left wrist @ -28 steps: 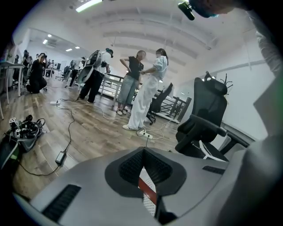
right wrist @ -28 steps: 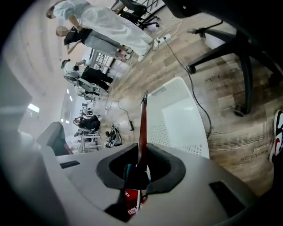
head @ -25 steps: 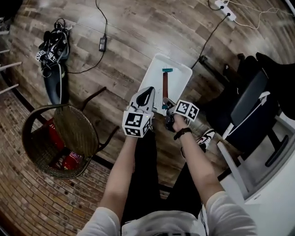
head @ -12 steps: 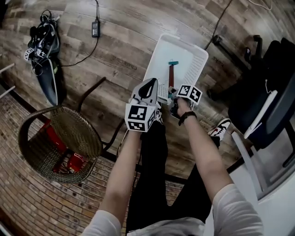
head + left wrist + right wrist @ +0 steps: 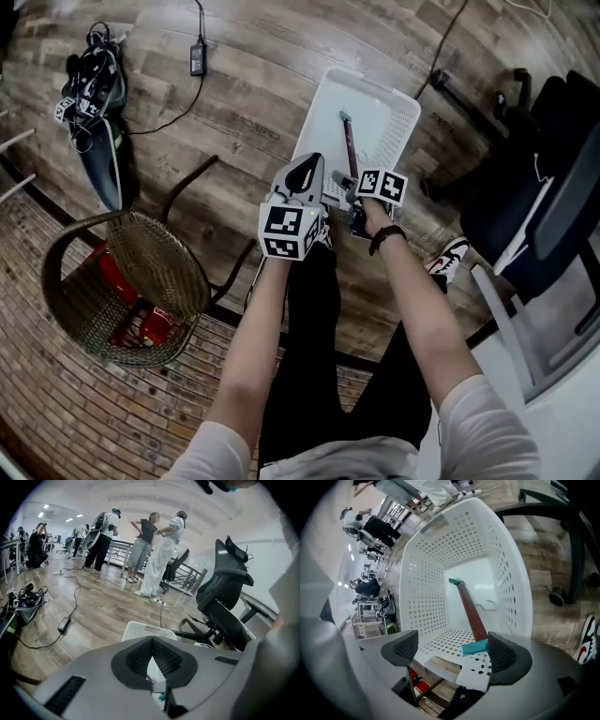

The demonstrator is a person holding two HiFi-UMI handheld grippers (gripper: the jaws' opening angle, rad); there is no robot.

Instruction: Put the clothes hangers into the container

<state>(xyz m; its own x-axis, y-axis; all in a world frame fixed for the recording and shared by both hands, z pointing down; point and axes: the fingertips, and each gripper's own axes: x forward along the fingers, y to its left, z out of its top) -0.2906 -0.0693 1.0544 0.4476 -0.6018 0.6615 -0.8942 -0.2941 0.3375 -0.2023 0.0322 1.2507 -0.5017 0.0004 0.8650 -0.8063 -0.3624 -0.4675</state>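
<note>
Wooden floor (image 5: 244,103) carries everything. Wicker chair (image 5: 141,272) stands at the head view's left, well apart from the white perforated container (image 5: 314,122), which sits on the floor ahead of the person's knees

One clothes hanger (image 5: 468,609), a brown bar with teal ends, lies inside the container and runs from the near rim toward the far wall

Right tongs (image 5: 452,651): released, jaws have just been opening and stand wide over the near rim. The hanger's near teal end sits between them, just beside one pad, not pressed

Left tongs (image 5: 152,656): clenched, pads together, nothing seen between them, just beside the container's near edge
</note>
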